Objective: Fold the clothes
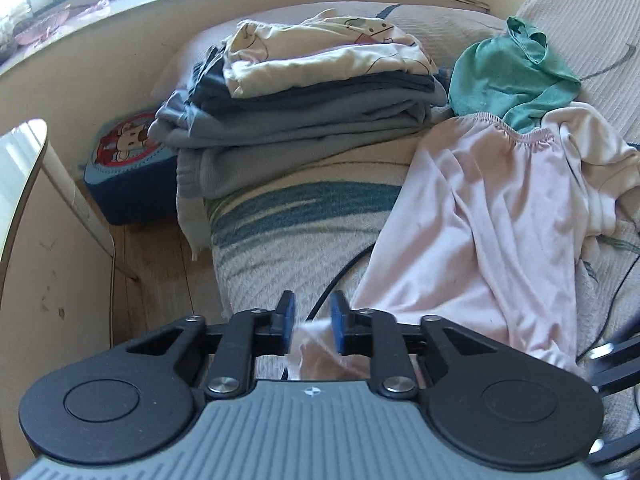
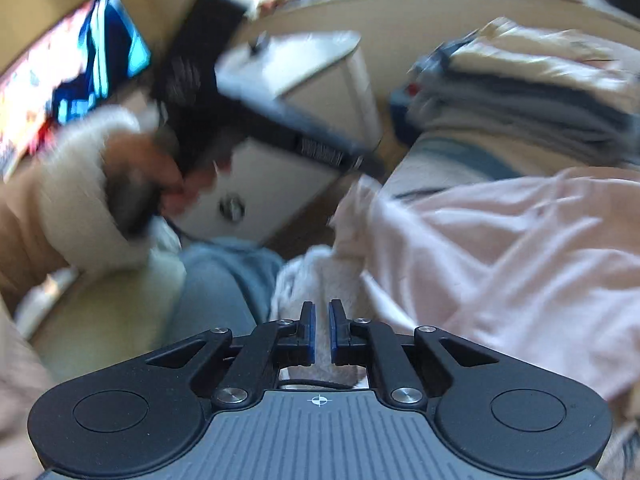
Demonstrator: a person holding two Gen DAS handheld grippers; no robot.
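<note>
Pink pants (image 1: 472, 232) lie on the patterned bed cover (image 1: 288, 240). Long axis runs from the elastic waistband (image 1: 516, 130) at the far end, next to the green garment (image 1: 508, 80), down toward us, slanting a bit left, so the leg end points at our grippers.

Left gripper (image 1: 312, 322): blue pads sit a narrow gap apart with a fold of pale pink fabric between them, so we read it as clamped on the leg end of the pants. In the left wrist view it points along the bed toward the folded stack (image 1: 304, 108), body level, over the near edge of the cover. A dark cable (image 1: 340, 280) runs across the cover just ahead of the fingers.

Right gripper (image 2: 322, 330): pads nearly together, thin slit left. Pale fabric shows in and behind the slit, but the frame is motion-blurred and we cannot tell whether it is gripped.

Only the left view shows the waistband, the green garment, a white top (image 1: 592, 168) touching the pants' right side, and a cartoon-print cushion (image 1: 128, 168) on the floor beside the bed.

Only the right view shows our left hand (image 2: 160, 176) in a fluffy white cuff (image 2: 80, 184) holding the other tool's handle, arm raised left of the pants, plus a jeans-clad knee (image 2: 224, 280) and a lit screen (image 2: 80, 72). There the pants (image 2: 500, 252) fill the right side, touching the bed edge.
</note>
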